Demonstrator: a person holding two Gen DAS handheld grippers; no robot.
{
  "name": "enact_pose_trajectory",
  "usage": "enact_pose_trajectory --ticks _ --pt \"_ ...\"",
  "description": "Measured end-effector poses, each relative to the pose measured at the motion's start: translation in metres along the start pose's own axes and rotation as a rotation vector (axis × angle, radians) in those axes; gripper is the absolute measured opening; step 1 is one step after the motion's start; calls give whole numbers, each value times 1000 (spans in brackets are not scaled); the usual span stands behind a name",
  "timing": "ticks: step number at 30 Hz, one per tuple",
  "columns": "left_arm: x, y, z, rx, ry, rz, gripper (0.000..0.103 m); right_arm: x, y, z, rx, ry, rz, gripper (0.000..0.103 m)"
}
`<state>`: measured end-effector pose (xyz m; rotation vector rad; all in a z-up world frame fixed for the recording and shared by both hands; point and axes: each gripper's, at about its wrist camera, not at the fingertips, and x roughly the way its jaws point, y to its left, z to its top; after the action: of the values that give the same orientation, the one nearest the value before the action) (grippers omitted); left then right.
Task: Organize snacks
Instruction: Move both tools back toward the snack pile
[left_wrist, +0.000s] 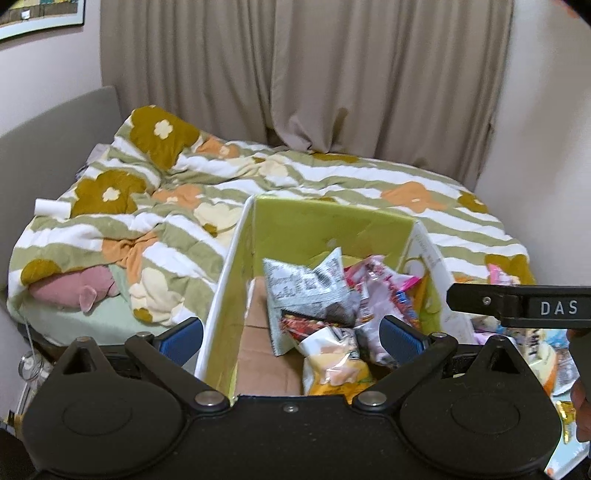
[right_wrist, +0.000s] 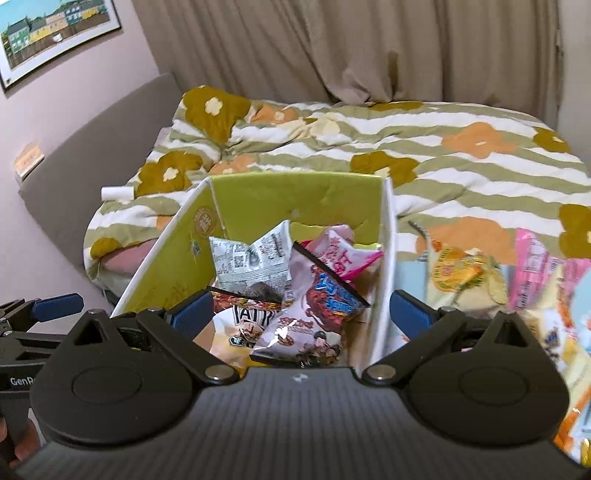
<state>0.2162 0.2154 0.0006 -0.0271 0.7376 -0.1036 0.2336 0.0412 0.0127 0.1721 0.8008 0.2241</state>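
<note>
Beige curtains (left_wrist: 306, 74) hang behind a bed covered by a striped quilt (left_wrist: 332, 184) with flower prints; a framed picture (right_wrist: 55, 33) hangs on the wall at 10 o'clock in the right wrist view. An open box (left_wrist: 325, 221) with green inner walls sits on the quilt near the foot of the bed, at the centre of both views. Inside it lie several snack bags: a grey-and-white printed bag (left_wrist: 306, 284) at the back, a pink bag (right_wrist: 343, 254) at 1 o'clock of it, a yellow bag (left_wrist: 336, 373) at the front, and a white-and-red bag (right_wrist: 314, 317) on top of the heap. More snack bags (right_wrist: 498, 280) lie loose on the quilt just outside the box's right wall, at 3 o'clock in the right wrist view. Left gripper (left_wrist: 291, 332): jaws wide apart, holding nothing, with the box's left wall between its fingers. Right gripper (right_wrist: 301, 314): jaws wide apart, holding nothing, with the box's right wall between its fingers. A pink plush toy (left_wrist: 74, 291) lies under the quilt edge at 9 o'clock in the left wrist view.
</note>
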Motion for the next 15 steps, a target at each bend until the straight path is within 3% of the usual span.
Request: enact_pose_trajectory --ticks 8,15 --pt "-17 -22 2 80 -38 -81 103 -49 -13 -10 69 -49 -89 103" --pt "-23 -66 -14 143 -36 -151 103 -95 -43 -34 133 -105 -184 103"
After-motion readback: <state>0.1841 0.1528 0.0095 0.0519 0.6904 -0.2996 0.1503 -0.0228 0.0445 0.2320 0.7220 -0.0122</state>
